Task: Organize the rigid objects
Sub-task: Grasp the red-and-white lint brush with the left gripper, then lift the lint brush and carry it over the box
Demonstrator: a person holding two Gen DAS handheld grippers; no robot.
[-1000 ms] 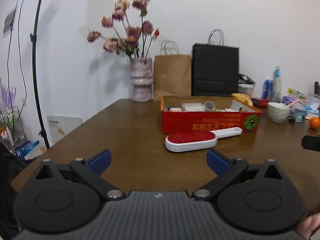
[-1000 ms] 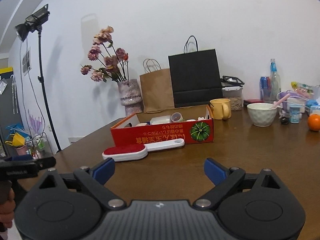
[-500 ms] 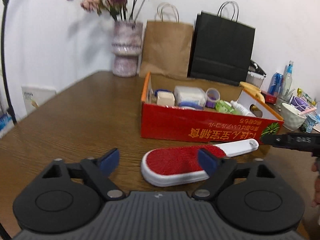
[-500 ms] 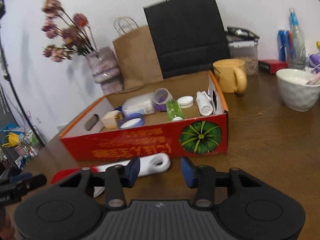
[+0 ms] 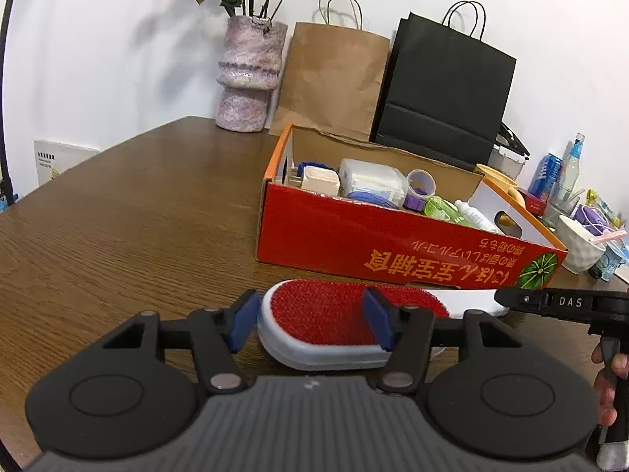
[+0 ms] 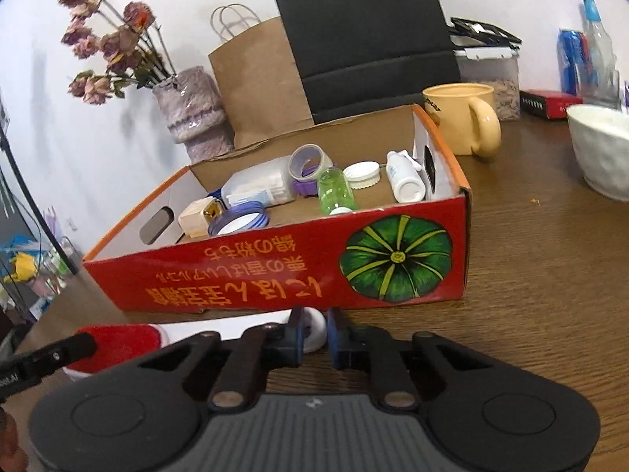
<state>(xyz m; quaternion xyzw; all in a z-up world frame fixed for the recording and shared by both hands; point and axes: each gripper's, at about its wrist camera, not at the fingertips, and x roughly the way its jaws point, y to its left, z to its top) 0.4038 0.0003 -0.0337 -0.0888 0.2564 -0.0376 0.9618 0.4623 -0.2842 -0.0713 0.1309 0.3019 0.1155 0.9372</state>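
A lint brush [image 5: 334,314] lies flat on the brown wood-grain tabletop [image 5: 137,216], lengthwise along the near wall of a red cardboard box [image 5: 393,247] and just in front of it. Its head is an elongated oval with a rounded end: a pad of red, nubbly fabric on top, seated in a smooth white plastic shell whose rim shows as a pale band around the pad. A flat white handle [image 6: 243,324] runs on from the head and ends in a rounded tip. In the left wrist view the brush fills the lower centre of the frame; the left gripper [image 5: 310,324] straddles the head, its blue-padded jaws half open and just closing, one pad beside the rounded end with a gap, the other over the red fabric, neither visibly pressing. In the right wrist view the right gripper [image 6: 314,336], at lower centre, has its jaws drawn nearly together on the rounded tip of the handle after closing, the white plastic showing between the blue pads. The red head appears at the lower left of that frame, partly behind the other tool's black finger. The box, printed with yellow characters and a green pumpkin, holds small bottles, a tape roll, lids and packets.
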